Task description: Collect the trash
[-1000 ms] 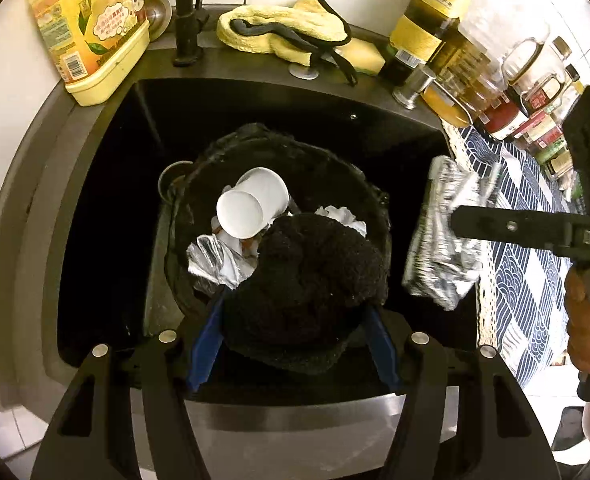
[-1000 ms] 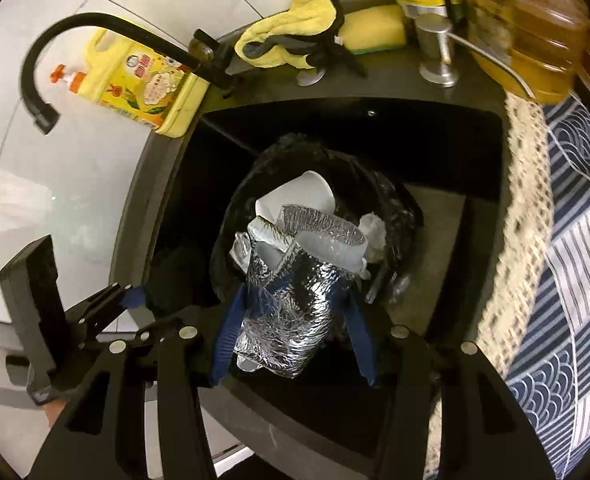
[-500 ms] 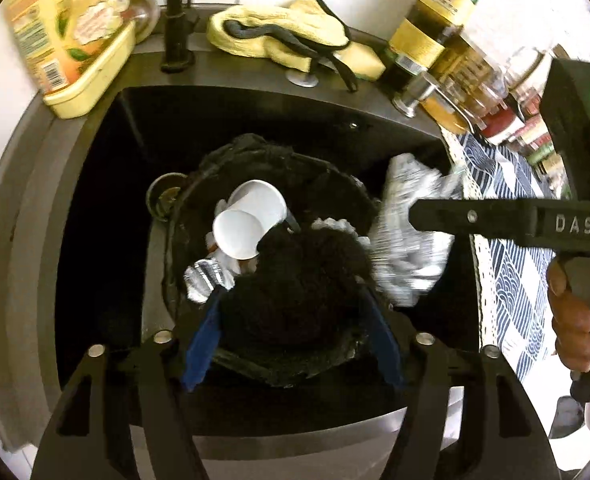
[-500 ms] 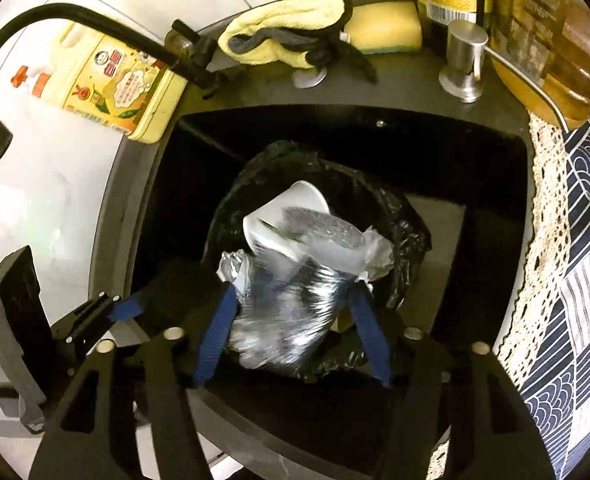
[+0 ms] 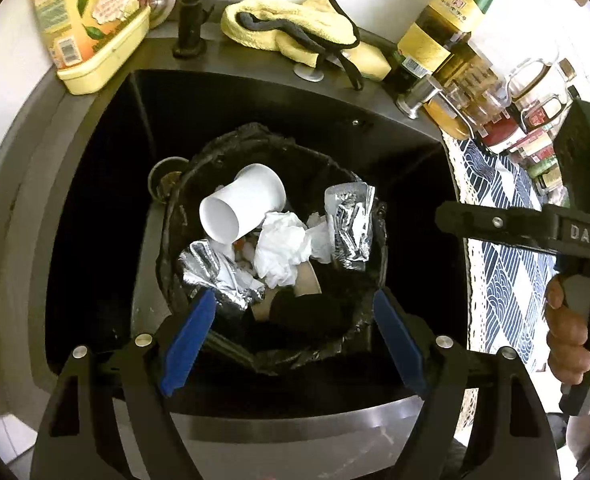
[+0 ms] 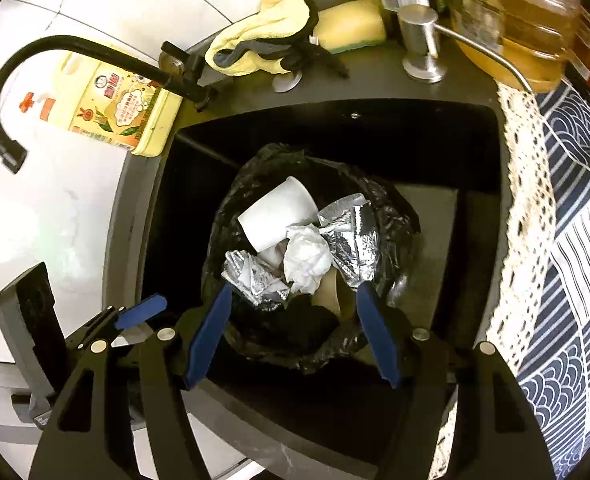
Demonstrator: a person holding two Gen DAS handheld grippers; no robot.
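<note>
Two wrist views looking steeply down into a dark kitchen sink (image 5: 95, 208), the largest thing here. Everything below is placed relative to the black-lined bin (image 5: 371, 320) standing inside it.

Sink walls ring the bin closely: the near wall is just beside it, w/ more free floor to its right and behind it. A round drain (image 5: 165, 182) sits just left of the bin. Well behind it, on the sink's back ledge, are a black faucet (image 6: 55, 46), a yellow detergent jug (image 5: 91, 24), a yellow cloth (image 5: 283, 28), a sponge (image 6: 351, 26) and a soap pump (image 6: 419, 40). Bottles and a patterned mat (image 6: 575, 208) lie to the bin's right.

The trash is in the bin, piled near its rim. Largest to smallest:
- white paper cup (image 5: 243, 208), on its side at the back left. Prob. light and easily crushed; take it across the body.
- foil wrapper (image 5: 349, 226), back right, leaning against the liner. Thin, crinkly, likely slippery; pinch a folded edge.
- second foil piece (image 5: 215, 272), front left.
- crumpled white tissue (image 5: 281, 250), centre. Soft, nearly weightless.
- dark soft lump (image 5: 307, 312), front; what it is, can't tell.

Left gripper (image 5: 291, 336) hangs over the bin's near rim. Its jaws have just been opening and stand wide apart w/ nothing between the blue pads. Right gripper (image 6: 293, 334) is likewise above the near rim, jaws just opened, nothing held. A hand (image 5: 571, 340) on the right tool's handle shows to the bin's right in the left view.

The liner is loose and could snag a finger. Straight up looks the clearest way out.
</note>
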